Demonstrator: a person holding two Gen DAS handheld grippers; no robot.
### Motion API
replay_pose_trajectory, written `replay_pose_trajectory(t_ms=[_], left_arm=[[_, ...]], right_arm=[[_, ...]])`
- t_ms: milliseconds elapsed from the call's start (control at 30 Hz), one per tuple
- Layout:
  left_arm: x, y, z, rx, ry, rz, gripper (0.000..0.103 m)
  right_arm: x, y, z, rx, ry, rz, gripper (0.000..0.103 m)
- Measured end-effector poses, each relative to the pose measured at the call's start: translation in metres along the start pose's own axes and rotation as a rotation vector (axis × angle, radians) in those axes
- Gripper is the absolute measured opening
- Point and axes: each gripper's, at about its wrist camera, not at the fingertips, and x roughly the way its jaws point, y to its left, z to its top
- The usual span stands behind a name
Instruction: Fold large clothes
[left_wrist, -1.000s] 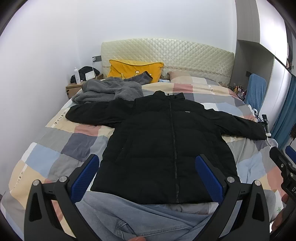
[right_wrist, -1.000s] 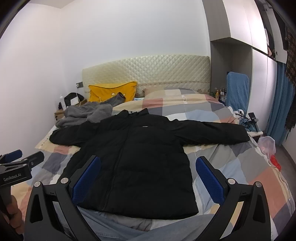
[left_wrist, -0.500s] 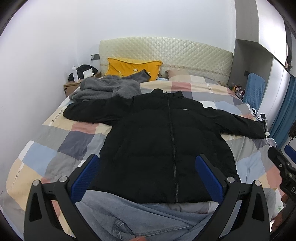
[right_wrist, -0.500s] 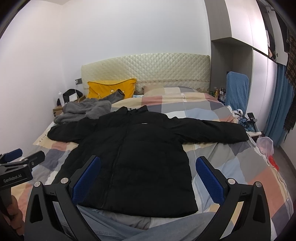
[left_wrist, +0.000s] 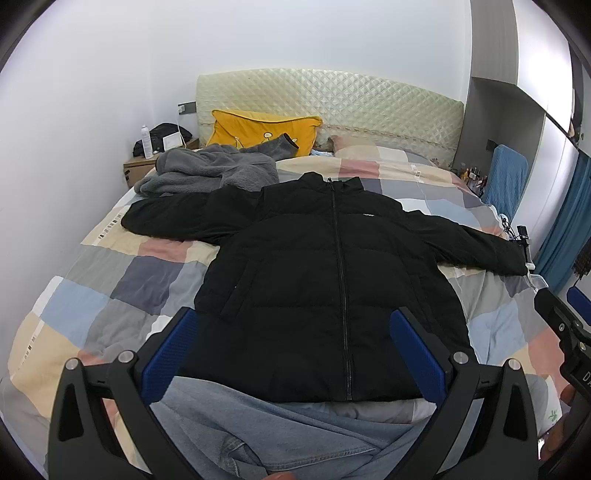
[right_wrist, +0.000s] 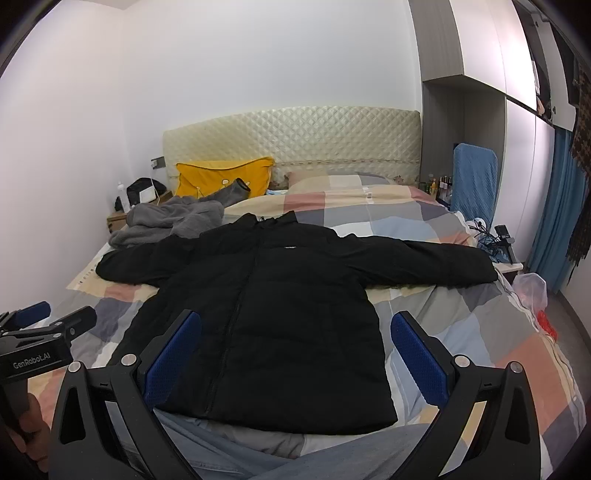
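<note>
1. Black jacket (left_wrist: 332, 280): we count one, a puffer lying face up and zipped on the bed (left_wrist: 92, 295), collar toward the headboard (left_wrist: 332, 96), both sleeves spread out to the sides. A small white label sits on its chest, too small for us to read.
2. At the far left we see one wooden nightstand (left_wrist: 135, 168) carrying one white bottle (left_wrist: 146, 142), a dark bag (left_wrist: 168, 133) and a small white card, its writing illegible to us.
3. One grey fleece garment (left_wrist: 207, 173) lies crumpled just beyond the jacket's sleeve on that side, touching it.
4. One yellow pillow (left_wrist: 258, 129) leans on the headboard, with a second, plaid pillow (right_wrist: 332, 181) beside it.
5. One pair of blue jeans (left_wrist: 258, 424) lies at the near edge of the bed, and the jacket's hem rests on top of them.
6. We hold two grippers. Our left gripper (left_wrist: 291, 354) hovers above the hem with its blue pads (left_wrist: 168, 358) spread wide, touching nothing. Its body shows in the right wrist view, printed "GenRobot.AI".
7. Our right gripper (right_wrist: 295, 354) likewise hangs over the jacket's lower half, pads wide apart and empty-handed.
8. At the far right stand one blue-covered chair (right_wrist: 474, 181), a row of small bottles (right_wrist: 439, 184) and one blue curtain (right_wrist: 554, 206).
</note>
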Motion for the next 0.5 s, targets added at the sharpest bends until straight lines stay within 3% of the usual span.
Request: replay_pose_trajectory(t_ms=[500], left_arm=[[0.0010,0.0005,-0.0039,-0.001,0.002,0.003,0.103]], right_arm=[[-0.0015,0.0001,0.0003,0.002,0.007,0.013,0.103]])
